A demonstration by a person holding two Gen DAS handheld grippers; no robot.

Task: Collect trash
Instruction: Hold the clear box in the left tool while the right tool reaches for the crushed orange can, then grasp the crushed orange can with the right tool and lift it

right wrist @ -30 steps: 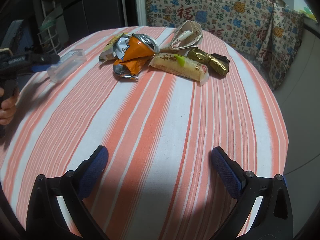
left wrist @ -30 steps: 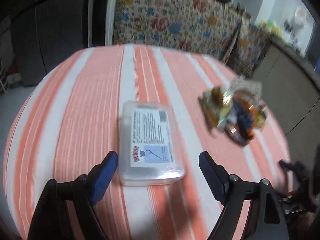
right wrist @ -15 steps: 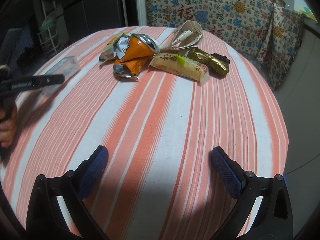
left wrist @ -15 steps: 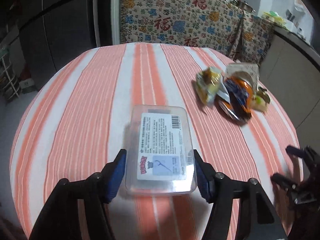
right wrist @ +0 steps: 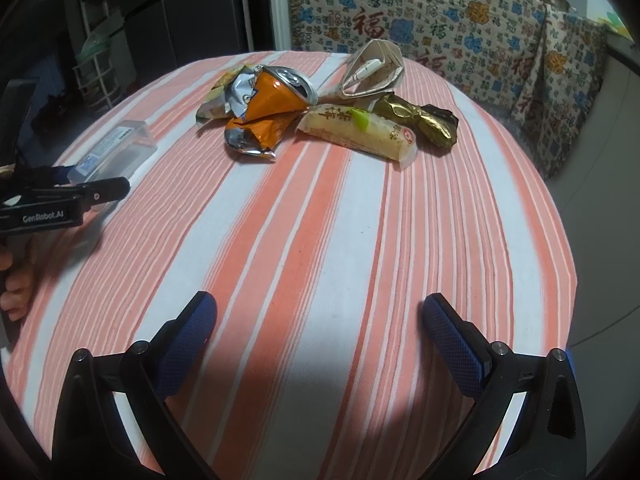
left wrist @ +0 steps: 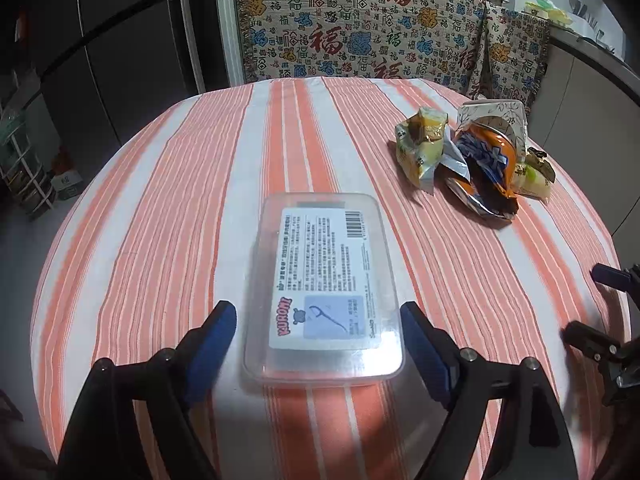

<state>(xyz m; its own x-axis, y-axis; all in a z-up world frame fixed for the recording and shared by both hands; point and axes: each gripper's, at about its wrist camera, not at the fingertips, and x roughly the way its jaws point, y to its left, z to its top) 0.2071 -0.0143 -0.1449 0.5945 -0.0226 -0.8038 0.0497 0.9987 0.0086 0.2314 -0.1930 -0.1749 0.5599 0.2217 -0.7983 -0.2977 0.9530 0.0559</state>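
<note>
- The clear plastic box (left wrist: 324,286) carries a white label reading "KUROMI" in red beside a small picture of a floss pick; the smaller print and barcode are too fine to read.
- The left gripper (left wrist: 318,322), marked "GenRobot.AI" on its side in the right wrist view, has its jaws opening. The near end of the box lies between the 2 blue pads, with a gap on each side.
- The trash pile (left wrist: 472,160) lies at 2 o'clock from the box, well apart on the striped tablecloth (left wrist: 160,220): a crushed orange can (right wrist: 276,100), a yellow snack wrapper (right wrist: 360,134) with red characters, a gold wrapper (right wrist: 420,118) and a folded paper cup (right wrist: 374,70).
- The right gripper (right wrist: 320,330) hangs with its jaws wide apart, only cloth between them; the pile lies at 12 o'clock, far off.
- A hanging patterned cloth (left wrist: 360,24) repeats the red character "福".
</note>
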